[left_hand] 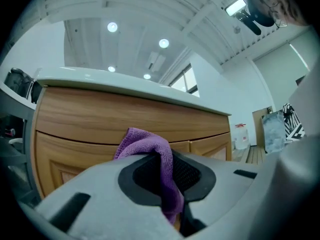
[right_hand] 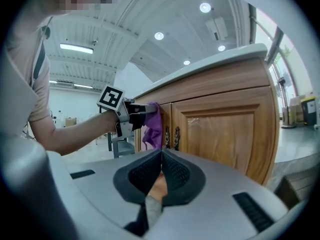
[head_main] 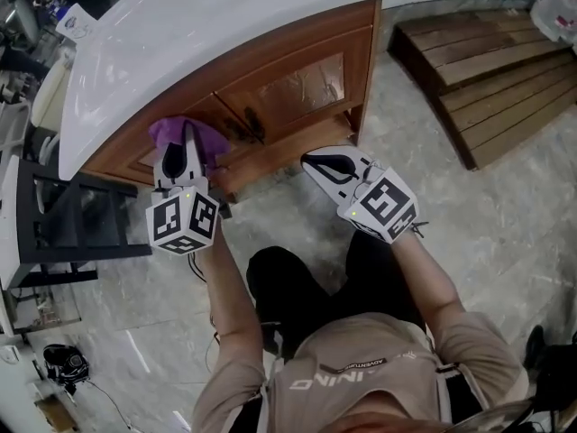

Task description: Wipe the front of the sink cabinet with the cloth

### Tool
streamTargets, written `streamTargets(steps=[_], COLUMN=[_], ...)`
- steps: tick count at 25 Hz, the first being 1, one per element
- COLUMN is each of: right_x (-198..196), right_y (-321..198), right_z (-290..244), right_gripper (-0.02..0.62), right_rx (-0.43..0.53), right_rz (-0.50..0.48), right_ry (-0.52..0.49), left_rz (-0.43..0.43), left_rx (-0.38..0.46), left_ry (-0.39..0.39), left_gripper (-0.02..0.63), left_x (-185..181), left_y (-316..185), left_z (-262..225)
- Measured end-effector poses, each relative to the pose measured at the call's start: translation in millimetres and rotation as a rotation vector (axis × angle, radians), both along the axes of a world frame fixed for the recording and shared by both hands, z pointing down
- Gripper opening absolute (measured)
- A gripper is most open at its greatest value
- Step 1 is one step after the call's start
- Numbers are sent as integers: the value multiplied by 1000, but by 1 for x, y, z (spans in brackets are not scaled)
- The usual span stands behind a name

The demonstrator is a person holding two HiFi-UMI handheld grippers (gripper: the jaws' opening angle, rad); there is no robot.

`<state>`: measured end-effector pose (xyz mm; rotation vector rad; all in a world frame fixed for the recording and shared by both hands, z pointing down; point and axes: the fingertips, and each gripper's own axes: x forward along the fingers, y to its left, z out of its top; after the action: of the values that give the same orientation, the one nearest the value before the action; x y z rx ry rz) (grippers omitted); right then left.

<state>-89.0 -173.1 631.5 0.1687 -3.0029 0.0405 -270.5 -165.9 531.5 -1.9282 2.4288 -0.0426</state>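
Wooden sink cabinet front is being wiped, apparently unfinished, with a cloth pinched in the left gripper; right gripper is being held closed, empty.

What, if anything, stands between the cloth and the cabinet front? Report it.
Nothing visible does. The left gripper is shut on the purple cloth, which hangs right at the wooden cabinet front, left of the door handles. The right gripper is shut, off to the side.
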Motion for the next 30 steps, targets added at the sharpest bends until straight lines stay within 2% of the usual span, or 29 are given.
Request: streamTargets(steps=[13,18,26,30], right_x=[74,95,122,139], right_y=[-47,-56,-68,-73], right_z=[12,13,17,20], right_gripper=[12,12,12,12], right_rx=[-9,-10,-14,-21], right_rz=[167,210,274,306], right_ry=[11,18,29,34], left_rz=[179,254,398,456], left_rx=[37,28,13,35], left_ry=[25,-26,-49,25], left_gripper=[37,37,37,37], left_x=[94,133,195,216], left_y=[-75,-106,-153,-170], left_z=[-5,-2,1,-1])
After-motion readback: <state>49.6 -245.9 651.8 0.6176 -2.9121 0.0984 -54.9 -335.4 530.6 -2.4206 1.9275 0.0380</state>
